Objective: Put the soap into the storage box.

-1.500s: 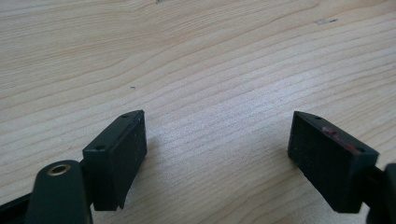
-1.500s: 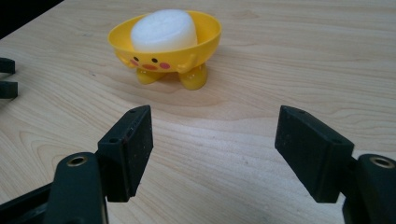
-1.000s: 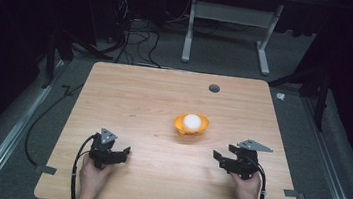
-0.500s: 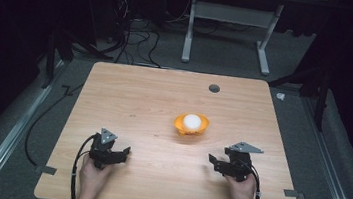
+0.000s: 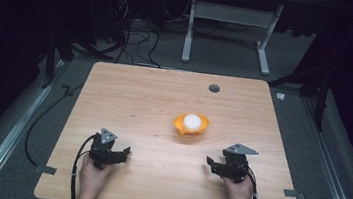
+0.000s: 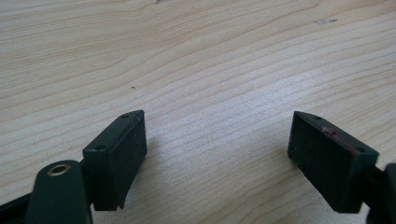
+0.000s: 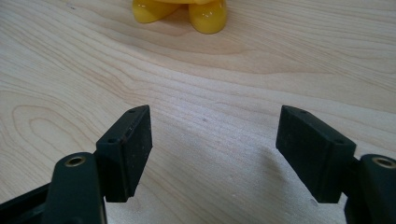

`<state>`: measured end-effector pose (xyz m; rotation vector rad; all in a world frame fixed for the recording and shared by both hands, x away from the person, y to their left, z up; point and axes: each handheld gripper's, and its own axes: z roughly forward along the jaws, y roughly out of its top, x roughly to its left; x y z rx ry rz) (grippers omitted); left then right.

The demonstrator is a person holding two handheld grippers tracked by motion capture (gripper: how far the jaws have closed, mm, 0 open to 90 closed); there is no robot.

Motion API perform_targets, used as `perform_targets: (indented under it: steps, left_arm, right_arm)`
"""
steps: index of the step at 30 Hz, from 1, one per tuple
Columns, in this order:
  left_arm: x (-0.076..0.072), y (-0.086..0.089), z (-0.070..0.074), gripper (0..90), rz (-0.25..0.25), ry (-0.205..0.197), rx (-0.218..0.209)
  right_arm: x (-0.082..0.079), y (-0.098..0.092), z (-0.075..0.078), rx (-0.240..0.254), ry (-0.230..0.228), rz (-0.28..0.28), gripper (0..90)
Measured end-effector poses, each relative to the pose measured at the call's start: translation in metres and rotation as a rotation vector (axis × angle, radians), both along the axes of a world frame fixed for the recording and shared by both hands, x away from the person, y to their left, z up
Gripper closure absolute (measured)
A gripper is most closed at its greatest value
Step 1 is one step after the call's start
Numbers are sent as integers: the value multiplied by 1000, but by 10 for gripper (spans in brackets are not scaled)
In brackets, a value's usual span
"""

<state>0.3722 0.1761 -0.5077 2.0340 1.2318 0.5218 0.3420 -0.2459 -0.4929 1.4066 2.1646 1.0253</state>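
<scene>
Orange bowl (image 5: 191, 125) holds a white ball (image 5: 191, 121); each hand-held gripper gapes wide, empty.

Orange cup (image 5: 191, 125) with a white ball (image 5: 192, 121) seated in it, upright on the bench, right of centre. Glossy yellow-orange, rim lobed, standing on rounded feet (image 7: 208, 16) in the right gripper view. Ball smooth, round, sitting in the cup's hollow, top above the rim.
</scene>
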Motion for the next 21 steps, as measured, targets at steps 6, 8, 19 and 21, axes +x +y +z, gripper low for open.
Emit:
perform_targets:
  steps: [6, 8, 19, 21]
  left_arm:
    - [0, 0, 0, 200, 0, 0, 0]
    - [0, 0, 0, 200, 0, 0, 0]
    - [0, 0, 0, 200, 0, 0, 0]
    - [0, 0, 0, 200, 0, 0, 0]
  right_arm:
    - [1, 1, -2, -19, 6, 0, 277]
    - [1, 1, -4, -24, 5, -1, 277]
    - [1, 6, -10, -101, -12, -3, 263]
    - [1, 6, -10, -102, -12, -3, 263]
